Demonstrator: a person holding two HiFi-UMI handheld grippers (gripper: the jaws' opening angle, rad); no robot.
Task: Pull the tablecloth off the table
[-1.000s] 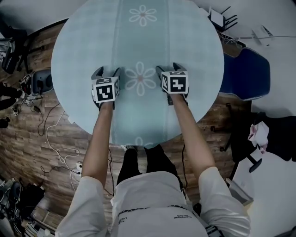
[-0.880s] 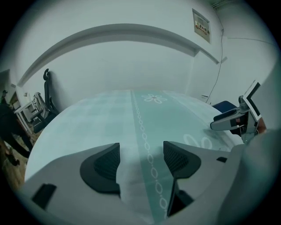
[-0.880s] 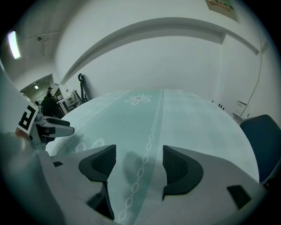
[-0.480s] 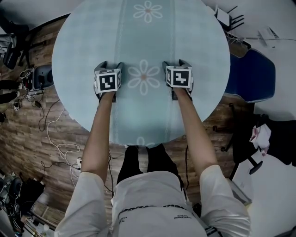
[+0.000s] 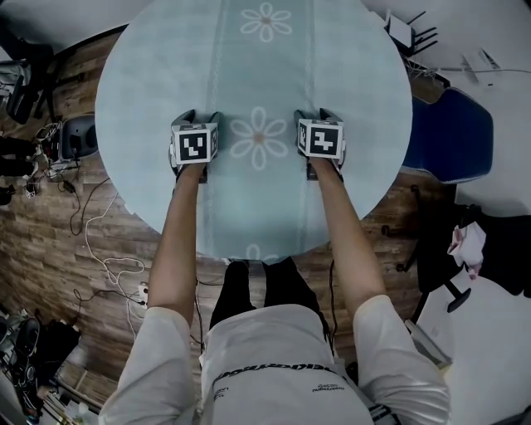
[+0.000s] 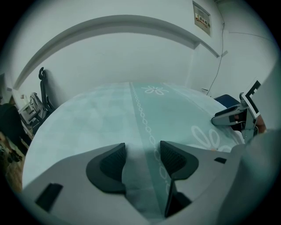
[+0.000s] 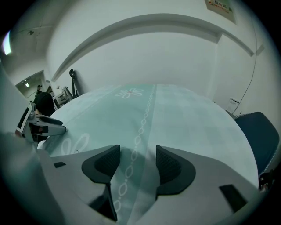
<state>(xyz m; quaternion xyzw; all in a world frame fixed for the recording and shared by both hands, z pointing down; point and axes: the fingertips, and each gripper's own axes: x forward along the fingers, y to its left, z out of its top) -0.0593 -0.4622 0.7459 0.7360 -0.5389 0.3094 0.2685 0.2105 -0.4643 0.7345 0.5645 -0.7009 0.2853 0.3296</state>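
Left tool (image 6: 141, 151): jaws spread, tips down on the tablecloth (image 5: 249, 66). Jaws have just been closing. Cloth lies between the pads (image 6: 112, 165) with a slight pucker; the pads are not clamped on it.

Right tool (image 7: 137, 151): same condition. Jaws spread, just been closing, tips on the cloth. The printed chain-link stripe (image 7: 140, 125) runs between the jaws, and the fabric there is faintly wrinkled, not gripped.

Head view: both tools sit side by side on the near half of the cloth, one on either side of the central flower print (image 5: 259, 138), well apart from each other. The marker cube on each (image 5: 193, 146) faces up. Bare forearms (image 5: 178, 249) reach in from the near edge.

Tablecloth: pale blue, with a second flower (image 5: 265, 20) at the far side. It is spread flat over the round counter (image 5: 404, 124) and covers the whole top; the hem hangs at the rim.

Surroundings: blue chair (image 5: 452, 133) just beside the counter on the right. Wood-plank floor (image 5: 50, 249) with loose cables (image 5: 99, 257) on the left.
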